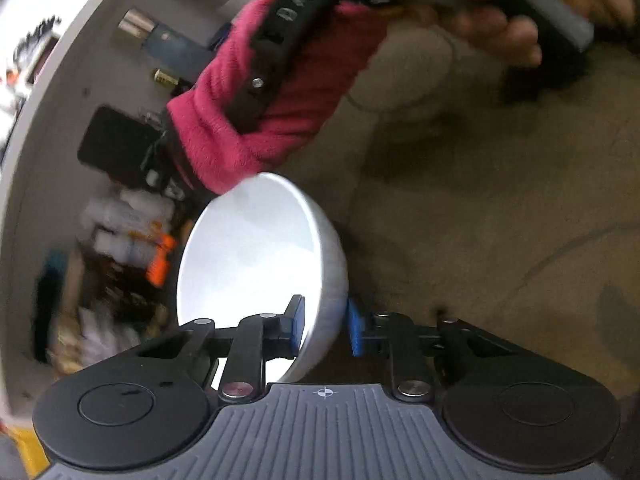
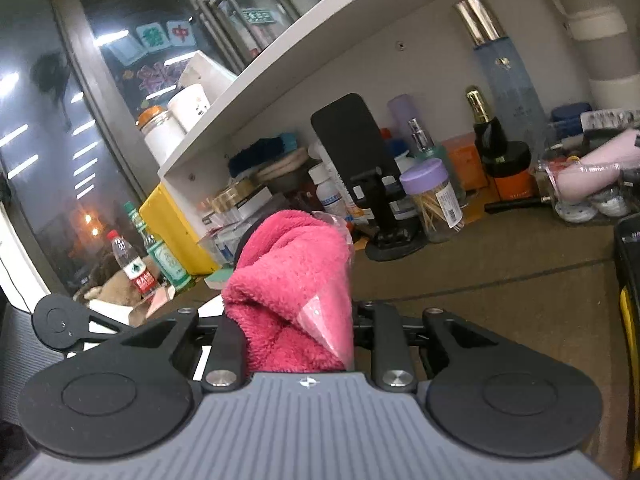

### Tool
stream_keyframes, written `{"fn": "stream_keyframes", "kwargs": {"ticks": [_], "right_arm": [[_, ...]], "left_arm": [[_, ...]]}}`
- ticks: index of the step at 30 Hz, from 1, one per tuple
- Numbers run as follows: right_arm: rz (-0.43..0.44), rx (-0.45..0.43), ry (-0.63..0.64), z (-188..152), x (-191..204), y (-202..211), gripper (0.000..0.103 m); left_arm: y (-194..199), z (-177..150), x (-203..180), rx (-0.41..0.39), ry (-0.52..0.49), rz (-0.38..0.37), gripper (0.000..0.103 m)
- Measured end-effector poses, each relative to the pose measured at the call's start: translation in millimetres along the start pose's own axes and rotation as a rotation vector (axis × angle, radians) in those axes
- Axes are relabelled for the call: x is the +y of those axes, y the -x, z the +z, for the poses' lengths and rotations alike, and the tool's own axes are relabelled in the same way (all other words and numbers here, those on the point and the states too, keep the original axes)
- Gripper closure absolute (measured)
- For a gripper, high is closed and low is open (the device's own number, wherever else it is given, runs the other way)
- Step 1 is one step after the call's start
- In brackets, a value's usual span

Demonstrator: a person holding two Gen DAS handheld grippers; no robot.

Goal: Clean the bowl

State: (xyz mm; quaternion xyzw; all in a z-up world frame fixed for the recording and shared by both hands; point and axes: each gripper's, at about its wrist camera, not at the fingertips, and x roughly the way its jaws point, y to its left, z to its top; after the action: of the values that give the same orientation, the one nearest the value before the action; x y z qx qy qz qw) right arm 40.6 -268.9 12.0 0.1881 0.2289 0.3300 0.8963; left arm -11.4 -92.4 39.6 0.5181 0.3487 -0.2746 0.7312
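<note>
1. The left gripper holds a white bowl by its rim. One blue pad sits inside the bowl and the other against its outer wall, so the jaws are closed on the rim.
2. The bowl is tipped on its side and lifted off the brown desk. Its clean white inside faces left in the left wrist view.
3. The right gripper has its jaws closed tight on a bunched pink cloth. The fluffy cloth fills the gap between the jaws and bulges up beyond them.
4. In the left wrist view the same pink cloth hangs just above the bowl's far rim, wrapped around a black gripper finger. Whether the cloth touches the rim cannot be told.
5. A person's hand, blurred, grips that gripper's handle at the top right of the left wrist view.
6. Behind, under a white shelf, the desk is crowded: a black phone stand, a purple-lidded jar of toothpicks, and many bottles and boxes.
</note>
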Motion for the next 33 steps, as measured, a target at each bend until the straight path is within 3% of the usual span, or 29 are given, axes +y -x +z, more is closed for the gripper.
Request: {"fn": "stream_keyframes", "kwargs": {"ticks": [2,4,5,6,7,8,10,13,16,18,24,28,33], "right_arm": [[-0.035,0.006,0.057,-1.7,5.9,0.8,0.080],[-0.092,0.010,0.143,-3.4,13.8,0.9,0.081],[-0.111,0.008,0.172,-3.6,16.2,0.5,0.081],[-0.142,0.007,0.215,-4.3,20.8,-1.3,0.081],[-0.184,0.010,0.279,-5.5,27.2,-5.9,0.081],[-0.193,0.019,0.304,-6.2,30.0,-10.5,0.081],[-0.192,0.042,0.361,-8.3,38.3,-22.9,0.081],[-0.127,0.050,0.465,-11.7,60.1,-34.9,0.081],[-0.039,0.049,0.591,-16.4,87.1,-39.1,0.081],[0.029,0.068,0.768,-31.0,115.0,-32.0,0.081],[0.204,0.234,0.983,-71.6,138.1,4.5,0.082],[0.179,0.201,1.017,-79.2,146.3,15.4,0.082],[0.031,0.032,0.818,-29.1,130.8,-4.1,0.081]], "left_arm": [[1.6,-4.4,14.0,-0.018,0.088,-0.039,0.081],[3.8,-23.3,41.4,-0.094,0.312,-0.122,0.084],[3.3,-32.2,40.9,-0.122,0.375,-0.145,0.085],[3.3,-56.2,52.8,-0.201,0.570,-0.209,0.085],[1.0,-70.4,55.2,-0.257,0.678,-0.244,0.085],[1.8,-78.0,54.1,-0.285,0.727,-0.255,0.085],[-5.2,-114.4,61.2,-0.384,0.931,-0.293,0.084],[-11.0,-140.2,57.6,-0.434,1.070,-0.286,0.076],[-11.0,-151.8,56.1,-0.466,1.124,-0.294,0.071],[-9.0,-151.5,54.7,-0.462,1.113,-0.285,0.071],[-5.0,-146.5,50.2,-0.437,1.056,-0.262,0.068],[-1.2,-148.7,46.4,-0.414,1.000,-0.263,0.068],[8.6,-147.7,43.7,-0.370,0.926,-0.239,0.066]]}}
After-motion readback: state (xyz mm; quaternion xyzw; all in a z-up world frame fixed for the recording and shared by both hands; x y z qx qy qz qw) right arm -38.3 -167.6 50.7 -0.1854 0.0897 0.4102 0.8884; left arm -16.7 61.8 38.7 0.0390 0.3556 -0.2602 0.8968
